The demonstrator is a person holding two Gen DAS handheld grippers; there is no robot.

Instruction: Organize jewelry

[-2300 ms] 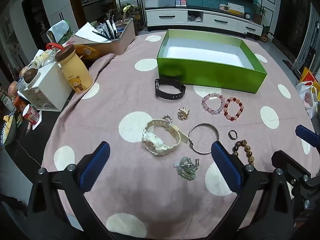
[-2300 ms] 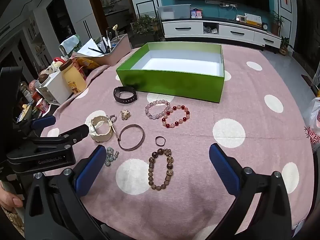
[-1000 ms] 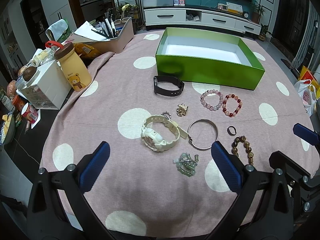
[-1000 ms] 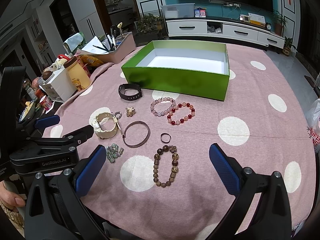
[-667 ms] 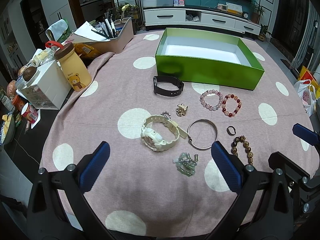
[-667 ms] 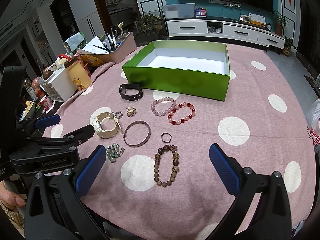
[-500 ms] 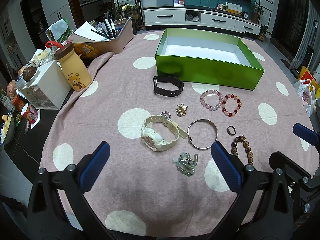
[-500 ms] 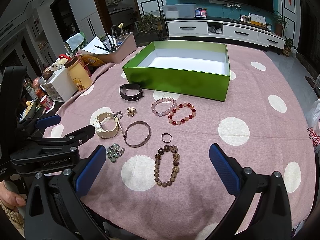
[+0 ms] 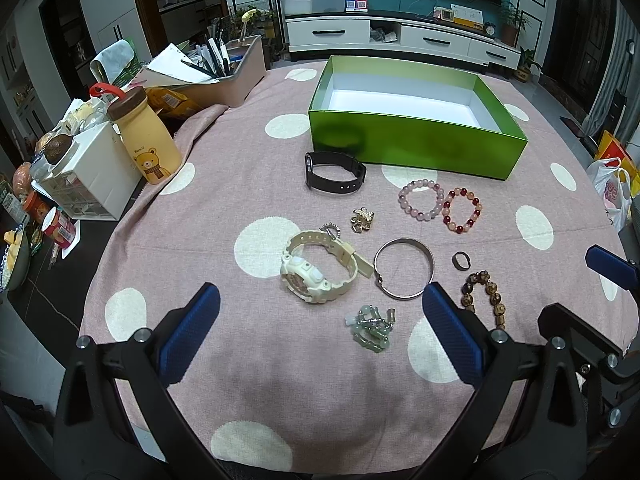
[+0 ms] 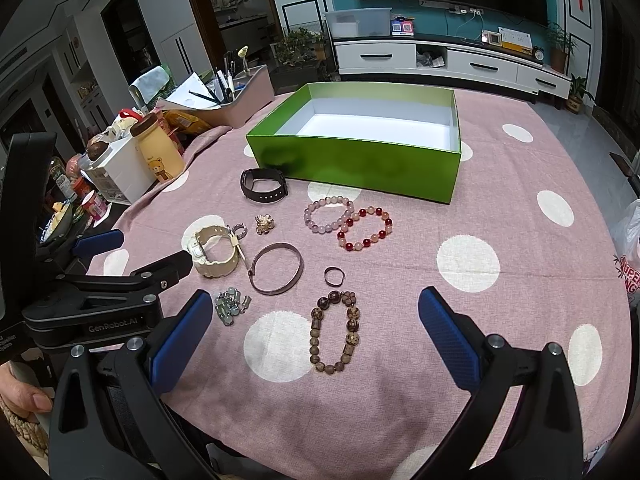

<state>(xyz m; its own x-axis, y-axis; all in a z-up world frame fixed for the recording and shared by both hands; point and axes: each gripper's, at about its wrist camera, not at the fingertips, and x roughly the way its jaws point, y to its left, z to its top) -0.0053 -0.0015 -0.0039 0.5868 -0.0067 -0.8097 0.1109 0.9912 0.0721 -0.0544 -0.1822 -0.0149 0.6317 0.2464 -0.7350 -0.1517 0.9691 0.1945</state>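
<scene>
**Jewelry spread on the tabletop, both tools wide apart**

On the round tabletop (image 9: 192,216) under a pink dotted cloth — a green box (image 9: 416,148) at the far side, lid off, white inside, holding nothing. In front of the box, from large to small: a cream watch (image 9: 316,266), a black watch (image 9: 334,172), a silver bangle (image 9: 404,268), a brown bead bracelet (image 10: 335,332), a pink bead bracelet (image 9: 422,201) touching a red bead bracelet (image 9: 462,211), green pieces (image 9: 370,330), a gold brooch (image 9: 363,219), a small ring (image 9: 461,260).

Left tool (image 9: 320,334) low over the near edge, blue pads spread, clamped on nothing. Right tool (image 10: 314,334) the same — apart, above the brown beads.
</scene>
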